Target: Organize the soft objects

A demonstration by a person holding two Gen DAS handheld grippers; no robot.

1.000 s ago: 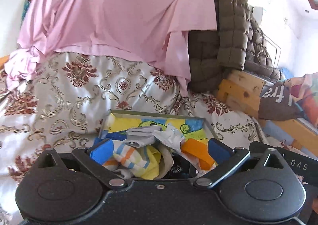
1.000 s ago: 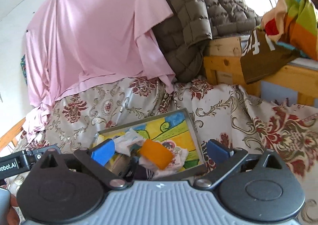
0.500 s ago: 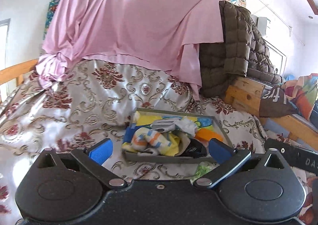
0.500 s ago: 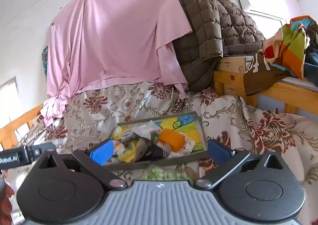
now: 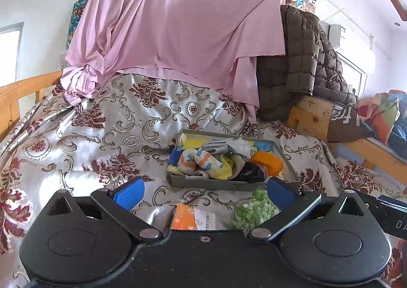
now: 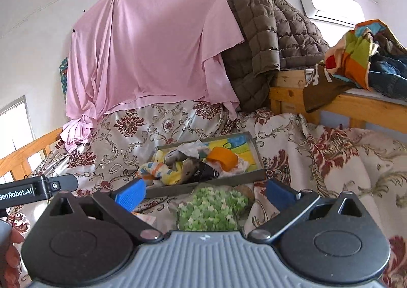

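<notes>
- Pulled back from the tray (image 5: 230, 185) since a second ago: both grippers farther off, tray smaller in both views, two packets newly in sight in front of it.
- Left gripper (image 5: 203, 190): spread wide, nothing between the blue pads (image 5: 128, 192), hovering over the bedspread (image 5: 101, 140).
- Just ahead of it, lying on the bedspread: an orange packet (image 5: 184, 216), then a green packet (image 5: 251, 208) to its right, both short of the tray's near wall.
- Beyond them, resting in the tray: a striped sock (image 5: 201, 163) at left, a grey cloth (image 5: 218, 145) behind, a black sock (image 5: 248, 173) in the middle, an orange roll (image 5: 268, 162) at right.
- Right gripper (image 6: 204, 192): likewise released and empty, above the green packet, tray straight ahead.
- Behind, left to right: pink sheet (image 5: 178, 21) hanging, brown jacket (image 5: 302, 59) draped over a wooden frame (image 5: 307, 117).
</notes>
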